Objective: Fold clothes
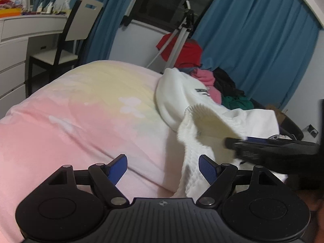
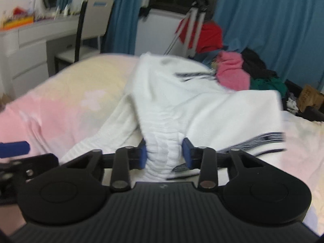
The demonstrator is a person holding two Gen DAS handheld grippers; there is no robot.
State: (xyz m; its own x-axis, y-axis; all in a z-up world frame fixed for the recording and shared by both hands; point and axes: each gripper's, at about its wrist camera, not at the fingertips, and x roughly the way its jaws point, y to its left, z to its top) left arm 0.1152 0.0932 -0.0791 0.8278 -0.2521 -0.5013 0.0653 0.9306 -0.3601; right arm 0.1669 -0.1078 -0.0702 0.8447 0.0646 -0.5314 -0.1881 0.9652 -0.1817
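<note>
- White garment (image 2: 202,105) sprawls on the pink bed (image 1: 70,121), running long from the clothes pile (image 2: 239,75) at the bed's far edge back toward my two claws.
- My right claw (image 2: 165,154) has its blue pads pressed into a bunched fold of the garment's near end; I read that as gripping the cloth, though the right wrist view is blurred.
- My left claw (image 1: 163,167) stands wide open with nothing between its pads, only bed cover beneath; the garment's hanging ribbed edge brushes past its right-side pad.
- Seen from the left wrist, the right claw comes in from the right of the garment and holds a flap (image 1: 212,121) lifted off the bed.
- Judging by this, the right claw is the nearer and already has hold; the left claw would have to go right, toward the garment, for a second corner.
- A small dark label (image 1: 202,90) sits on the garment near the pile; its writing is too small for me to read. Dark stripes (image 2: 261,139) line one hem.
</note>
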